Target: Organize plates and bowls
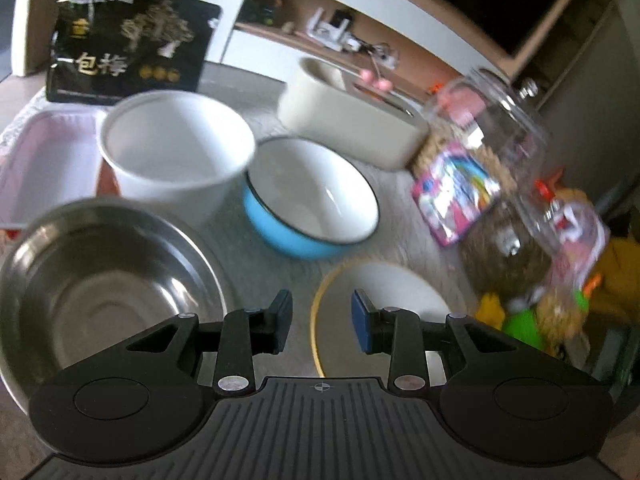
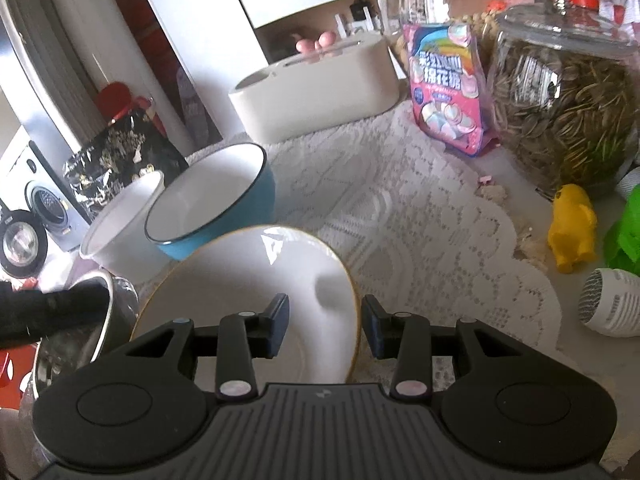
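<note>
A white plate with a gold rim (image 2: 256,280) lies on the lace cloth; it also shows in the left wrist view (image 1: 380,292). My right gripper (image 2: 325,326) is open, its jaws straddling the plate's right rim. My left gripper (image 1: 321,322) is open and empty, above the plate's left rim, beside a steel bowl (image 1: 100,280). A blue bowl with a white inside (image 1: 312,196) and a white paper bowl (image 1: 176,148) stand behind. In the right wrist view the blue bowl (image 2: 212,196), paper bowl (image 2: 120,220) and steel bowl (image 2: 76,332) sit left of the plate.
A cream box (image 2: 316,92), a pink candy bag (image 2: 452,88) and a glass jar of seeds (image 2: 560,112) stand at the back. A yellow toy (image 2: 572,228), a green toy (image 2: 624,228) and a white round object (image 2: 612,304) lie right. A black bag (image 1: 128,48) and a pink tray (image 1: 48,160) are at left.
</note>
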The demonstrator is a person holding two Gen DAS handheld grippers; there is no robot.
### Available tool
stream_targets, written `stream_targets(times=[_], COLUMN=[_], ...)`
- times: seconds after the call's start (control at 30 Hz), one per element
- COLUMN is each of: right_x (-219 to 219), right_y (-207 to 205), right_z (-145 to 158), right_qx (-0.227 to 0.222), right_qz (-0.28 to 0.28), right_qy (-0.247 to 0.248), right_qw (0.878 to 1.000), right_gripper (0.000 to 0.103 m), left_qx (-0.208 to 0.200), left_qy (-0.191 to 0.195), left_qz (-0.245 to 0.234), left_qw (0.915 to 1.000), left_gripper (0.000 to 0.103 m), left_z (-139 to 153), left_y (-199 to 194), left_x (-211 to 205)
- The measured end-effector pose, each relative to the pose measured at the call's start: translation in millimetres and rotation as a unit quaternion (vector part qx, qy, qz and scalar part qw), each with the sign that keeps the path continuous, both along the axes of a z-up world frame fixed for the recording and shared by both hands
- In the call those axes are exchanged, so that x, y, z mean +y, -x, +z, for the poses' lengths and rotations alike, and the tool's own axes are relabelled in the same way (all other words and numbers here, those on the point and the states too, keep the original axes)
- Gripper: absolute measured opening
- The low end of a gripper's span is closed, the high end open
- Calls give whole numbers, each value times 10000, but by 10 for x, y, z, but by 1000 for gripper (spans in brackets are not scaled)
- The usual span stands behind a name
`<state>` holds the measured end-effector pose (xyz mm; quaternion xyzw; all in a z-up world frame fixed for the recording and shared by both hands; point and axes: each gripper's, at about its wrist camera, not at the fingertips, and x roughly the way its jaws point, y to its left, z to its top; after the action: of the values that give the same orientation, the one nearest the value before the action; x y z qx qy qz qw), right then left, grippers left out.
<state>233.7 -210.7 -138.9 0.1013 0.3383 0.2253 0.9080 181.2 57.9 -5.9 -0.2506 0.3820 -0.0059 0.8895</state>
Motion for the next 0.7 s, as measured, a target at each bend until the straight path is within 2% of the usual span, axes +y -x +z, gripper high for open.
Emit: stream_targets(times=[0.2, 0.33, 0.47, 0.57, 0.7], right_x=[-77, -67, 15, 194, 556], right_y=[25, -120, -536, -923, -1387], right_z=[159, 451, 709, 740, 650], right_qx=[-157, -192, 412, 901, 1181], right_qz=[6, 65, 285, 426, 452], right_qy=[-43, 140, -35, -103, 253], right_qw=[9999, 9997, 9987, 9950, 9917], right_gripper=[43, 43, 43, 43, 43], left_qx=[423, 641, 781, 916, 1114], left_qy=[508, 446, 411, 191, -19], left_qz=[109, 243, 178, 240, 100], left_qw=[9978, 9967, 9959, 9953, 9937], left_gripper=[35, 35, 35, 35, 35], left_z=[-48, -148, -235, -276, -374], left_y=[-373, -627, -902, -1067, -1262], left_x=[400, 509, 556, 591, 608])
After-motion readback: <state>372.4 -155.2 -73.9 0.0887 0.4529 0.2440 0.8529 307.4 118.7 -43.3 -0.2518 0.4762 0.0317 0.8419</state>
